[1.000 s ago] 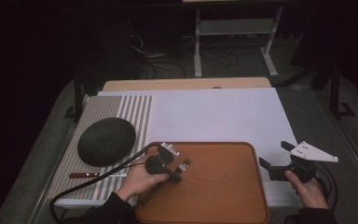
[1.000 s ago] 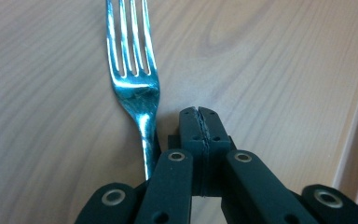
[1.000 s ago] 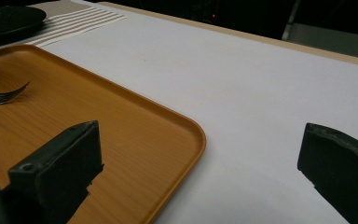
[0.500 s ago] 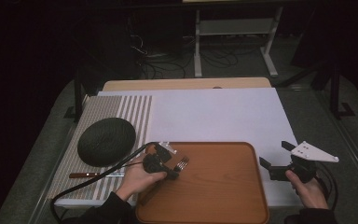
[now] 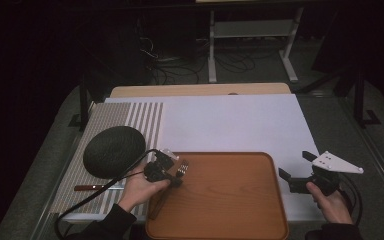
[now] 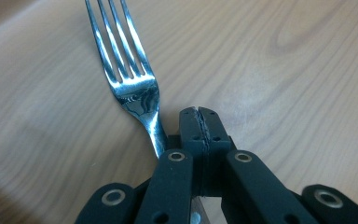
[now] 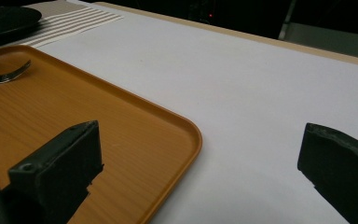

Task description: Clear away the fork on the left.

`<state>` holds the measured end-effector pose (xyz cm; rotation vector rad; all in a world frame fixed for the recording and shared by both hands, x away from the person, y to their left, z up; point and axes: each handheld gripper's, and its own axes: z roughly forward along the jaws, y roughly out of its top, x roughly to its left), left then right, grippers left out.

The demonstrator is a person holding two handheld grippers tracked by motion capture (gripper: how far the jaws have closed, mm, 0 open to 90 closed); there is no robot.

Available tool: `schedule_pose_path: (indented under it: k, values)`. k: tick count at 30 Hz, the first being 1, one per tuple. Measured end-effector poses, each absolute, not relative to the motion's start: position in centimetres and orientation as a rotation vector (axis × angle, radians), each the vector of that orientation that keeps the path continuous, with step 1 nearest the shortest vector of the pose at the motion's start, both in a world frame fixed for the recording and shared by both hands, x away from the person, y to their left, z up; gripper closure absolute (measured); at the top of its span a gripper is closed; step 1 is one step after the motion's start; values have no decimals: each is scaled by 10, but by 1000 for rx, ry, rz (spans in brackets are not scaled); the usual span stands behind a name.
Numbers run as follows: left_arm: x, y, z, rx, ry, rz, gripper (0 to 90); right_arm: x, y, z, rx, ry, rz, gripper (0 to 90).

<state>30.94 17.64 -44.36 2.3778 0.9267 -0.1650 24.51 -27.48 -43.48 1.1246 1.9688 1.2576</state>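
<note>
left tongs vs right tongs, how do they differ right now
The left tongs have their jaws pressed together, with the fork beside them; the right tongs stand wide open with nothing between. The left sit over the wooden tray, the right over the white sheet beside it. Both are black and hand-held.

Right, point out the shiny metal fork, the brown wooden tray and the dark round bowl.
shiny metal fork [image 6: 135, 91], left gripper view, at the base of its tines.
brown wooden tray [image 5: 230, 200], high view, on its bare floor.
dark round bowl [image 5: 114, 151], high view, on its domed middle.
</note>
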Motion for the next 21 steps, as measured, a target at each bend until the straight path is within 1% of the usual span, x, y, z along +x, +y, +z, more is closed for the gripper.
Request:
schedule_pose_path:
  k: [6,10,14,21]
  values:
    - [312,191,-447,2283,980,-229,900,245,-275,-434,1127,1964,1260,0]
    - [310,193,-442,2325,984,-161,900,245,-275,-434,1125,1961,1262,0]
    - [310,201,-444,2296,1010,-168,900,245,-276,-434,1124,1961,1262,0]
    - [311,211,-445,2303,1045,-138,900,245,-276,-434,1123,1960,1261,0]
